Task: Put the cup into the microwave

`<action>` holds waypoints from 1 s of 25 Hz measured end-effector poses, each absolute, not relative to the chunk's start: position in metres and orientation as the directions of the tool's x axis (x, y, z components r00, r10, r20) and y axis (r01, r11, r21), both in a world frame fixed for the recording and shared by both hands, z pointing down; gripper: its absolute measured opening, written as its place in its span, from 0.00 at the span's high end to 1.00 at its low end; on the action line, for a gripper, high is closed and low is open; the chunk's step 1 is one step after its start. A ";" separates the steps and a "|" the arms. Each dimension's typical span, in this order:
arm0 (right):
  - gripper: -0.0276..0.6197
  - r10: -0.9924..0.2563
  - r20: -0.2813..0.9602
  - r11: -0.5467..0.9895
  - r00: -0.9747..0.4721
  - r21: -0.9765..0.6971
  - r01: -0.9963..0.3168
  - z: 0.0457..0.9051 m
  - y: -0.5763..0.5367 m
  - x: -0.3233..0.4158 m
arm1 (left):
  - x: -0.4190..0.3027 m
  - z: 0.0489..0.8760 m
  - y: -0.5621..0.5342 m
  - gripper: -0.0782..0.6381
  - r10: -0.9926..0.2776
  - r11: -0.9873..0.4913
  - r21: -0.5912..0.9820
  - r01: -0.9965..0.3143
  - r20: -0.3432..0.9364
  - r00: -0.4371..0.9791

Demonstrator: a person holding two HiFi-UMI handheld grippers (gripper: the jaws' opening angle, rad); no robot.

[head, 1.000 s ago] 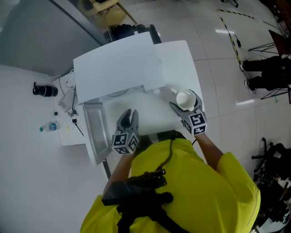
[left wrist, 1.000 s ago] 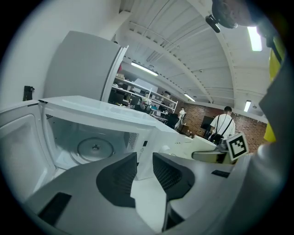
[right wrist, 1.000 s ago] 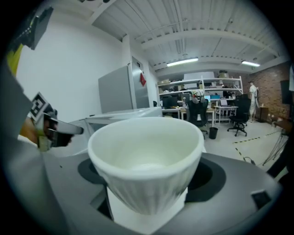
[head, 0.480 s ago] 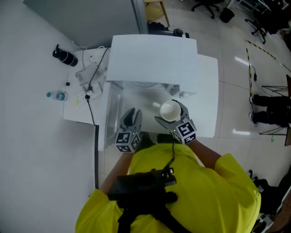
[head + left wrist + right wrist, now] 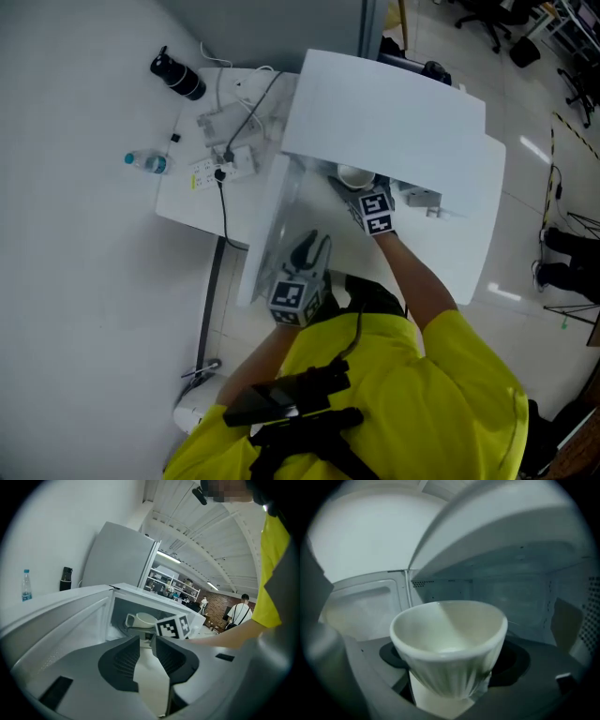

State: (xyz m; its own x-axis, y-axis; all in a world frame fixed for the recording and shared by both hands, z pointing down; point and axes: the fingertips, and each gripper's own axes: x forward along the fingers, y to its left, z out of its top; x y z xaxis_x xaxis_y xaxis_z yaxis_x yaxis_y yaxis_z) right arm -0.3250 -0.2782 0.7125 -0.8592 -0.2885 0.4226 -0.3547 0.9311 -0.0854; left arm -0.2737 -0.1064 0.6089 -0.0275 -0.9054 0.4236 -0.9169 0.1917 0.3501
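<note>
The white ribbed cup (image 5: 449, 644) sits upright between the pads of my right gripper (image 5: 450, 679), which is shut on it. In the head view the cup (image 5: 353, 174) and the right gripper (image 5: 363, 190) are at the mouth of the white microwave (image 5: 394, 112), under its top edge. The microwave door (image 5: 272, 220) hangs open to the left. The right gripper view shows the dim cavity (image 5: 511, 597) just ahead of the cup. My left gripper (image 5: 312, 246) hangs back in front of the door with a narrow gap between its jaws and nothing in it. It looks toward the cup (image 5: 143, 619).
The microwave stands on a white table (image 5: 187, 202) with a water bottle (image 5: 147, 162), a black object (image 5: 178, 75), and a power strip with cables (image 5: 220, 164) at the left. Office chairs (image 5: 487, 14) stand on the floor behind. A person in a white shirt (image 5: 241, 613) stands far off.
My right gripper has carried the cup from the microwave's front right to the mouth of the cavity. The left gripper shifted a little, and the head view swung round.
</note>
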 end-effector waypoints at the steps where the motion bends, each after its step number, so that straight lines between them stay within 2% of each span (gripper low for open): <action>1: 0.21 -0.300 0.416 0.930 -0.858 -0.073 -0.360 0.715 -0.286 -0.336 | -0.276 0.611 -0.105 0.76 -0.904 0.191 0.350 -0.917 0.426 -0.025; 8: 0.21 -0.338 0.408 0.926 -0.848 -0.016 -0.377 0.725 -0.315 -0.389 | -0.303 0.615 -0.099 0.76 -0.899 0.193 0.364 -0.911 0.437 -0.016; 16: 0.19 -0.362 0.389 0.910 -0.847 -0.051 -0.412 0.729 -0.323 -0.397 | -0.308 0.615 -0.106 0.76 -0.897 0.125 0.389 -0.913 0.438 0.064; 21: 0.15 -0.381 0.402 0.894 -0.833 -0.070 -0.442 0.721 -0.307 -0.365 | -0.311 0.610 -0.116 0.76 -0.898 0.084 0.387 -0.918 0.429 0.099; 25: 0.16 -0.315 0.438 0.890 -0.842 -0.173 -0.423 0.696 -0.243 -0.297 | -0.307 0.596 -0.116 0.79 -0.905 0.051 0.407 -0.912 0.405 0.130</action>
